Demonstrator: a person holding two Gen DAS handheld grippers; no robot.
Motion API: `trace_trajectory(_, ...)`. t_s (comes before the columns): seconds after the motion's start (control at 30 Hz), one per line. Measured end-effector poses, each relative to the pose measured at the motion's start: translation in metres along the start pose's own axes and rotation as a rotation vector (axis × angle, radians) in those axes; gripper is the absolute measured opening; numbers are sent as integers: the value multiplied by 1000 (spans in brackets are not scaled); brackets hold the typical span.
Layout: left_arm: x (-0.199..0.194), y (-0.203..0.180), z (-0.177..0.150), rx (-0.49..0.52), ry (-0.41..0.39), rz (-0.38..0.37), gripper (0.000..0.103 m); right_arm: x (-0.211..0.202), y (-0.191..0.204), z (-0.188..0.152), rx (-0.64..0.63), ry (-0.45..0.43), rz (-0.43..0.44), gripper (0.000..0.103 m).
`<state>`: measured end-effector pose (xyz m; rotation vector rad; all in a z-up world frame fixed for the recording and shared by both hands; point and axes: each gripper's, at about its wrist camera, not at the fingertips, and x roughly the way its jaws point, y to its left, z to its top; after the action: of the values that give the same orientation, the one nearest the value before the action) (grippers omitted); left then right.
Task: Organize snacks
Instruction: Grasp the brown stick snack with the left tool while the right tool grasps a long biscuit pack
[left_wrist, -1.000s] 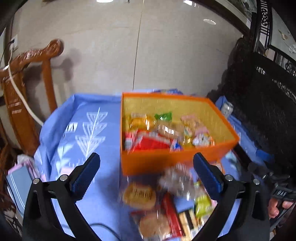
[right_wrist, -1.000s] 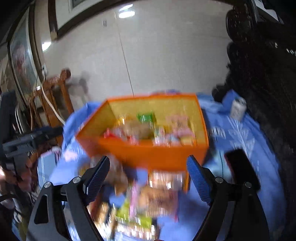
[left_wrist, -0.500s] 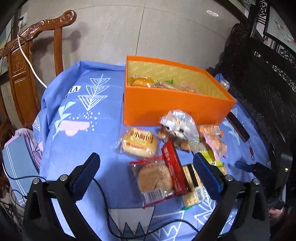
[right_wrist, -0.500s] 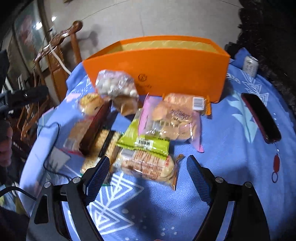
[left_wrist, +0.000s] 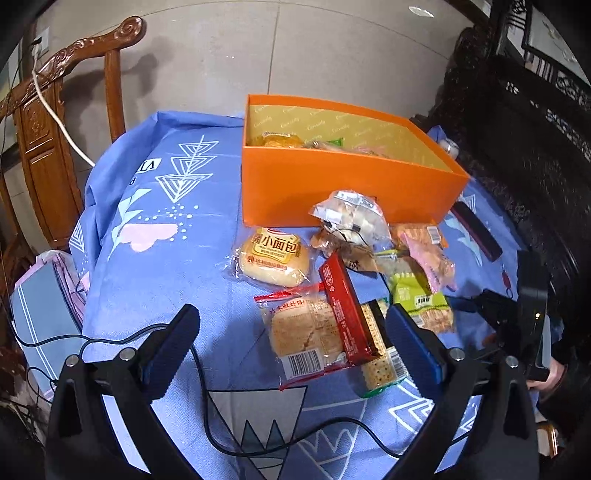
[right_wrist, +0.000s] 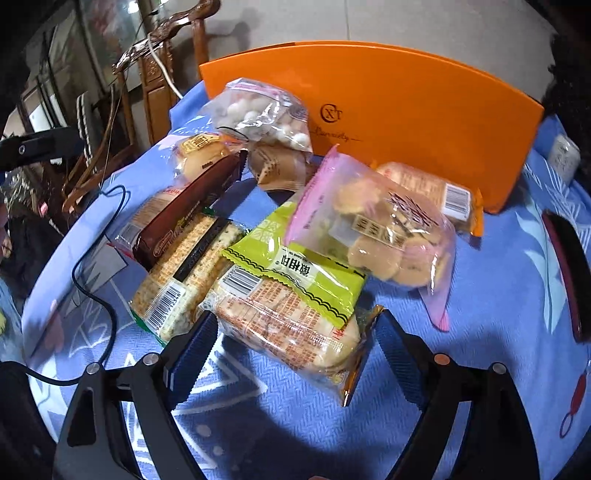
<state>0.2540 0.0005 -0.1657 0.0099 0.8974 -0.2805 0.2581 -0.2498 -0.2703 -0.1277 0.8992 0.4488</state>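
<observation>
Right gripper (right_wrist: 291, 347) jaws stand wide, just been opening, pads either side of the near end of a clear biscuit pack (right_wrist: 291, 332) but not pressing it. Left gripper (left_wrist: 291, 339) is also wide and holds nothing, above a bagged bun (left_wrist: 306, 332) and red box (left_wrist: 343, 314). Snack pile lies on the blue cloth (left_wrist: 155, 258) in front of the orange box (left_wrist: 343, 184), which holds more snacks.
</observation>
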Motion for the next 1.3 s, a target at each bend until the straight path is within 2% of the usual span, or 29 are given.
trace_trajectory(0.1, 2, -4, -2, 6, 6, 0, 99, 0, -3, 0, 3, -8, 24, 91)
trace_trajectory(0.17, 3, -5, -3, 9, 12, -3, 99, 2, -2, 1, -1, -5, 48, 100)
trace_trajectory(0.3, 5, -10, -5, 11, 20, -7, 99, 7, 5, 6, -21, -13, -3, 99)
trace_trajectory(0.33, 6, -10, -5, 13, 21, -8, 99, 6, 7, 5, -26, -16, -26, 92)
trace_trajectory(0.37, 6, -11, -6, 14, 20, -8, 99, 3, 10, 4, -40, -15, -37, 81)
trace_trajectory(0.4, 6, -12, -6, 14, 19, -9, 99, 1, 12, 2, -43, -5, -41, 76)
trace_trajectory(0.47, 6, -11, -6, 9, 21, -11, 99, -7, 15, -5, -47, 14, -23, 62)
trace_trajectory(0.53, 7, -11, -5, 4, 24, -14, 99, -16, 21, -16, -61, 31, 19, 56)
trace_trajectory(0.6, 10, -12, -5, 3, 31, -17, 99, -20, 23, -21, -67, 34, 23, 56)
trace_trajectory(0.73, 12, -16, -7, 14, 34, -17, 99, -12, 23, -15, -54, 21, 21, 71)
trace_trajectory(0.83, 13, -19, -11, 35, 35, -13, 99, -7, 30, -11, -96, 14, 10, 72)
trace_trajectory(0.97, 23, -29, -17, 67, 49, -26, 99, -13, 35, -13, -115, 27, 6, 46)
trace_trajectory(1.03, 30, -34, -18, 81, 58, -41, 99, -21, 32, -19, -78, 24, 12, 39)
trace_trajectory(1.23, 52, -59, -20, 163, 71, -85, 96, -42, 18, -44, 93, -7, -14, 37)
trace_trajectory(1.3, 64, -69, -23, 205, 90, -85, 82, -43, 16, -50, 127, -12, -18, 37)
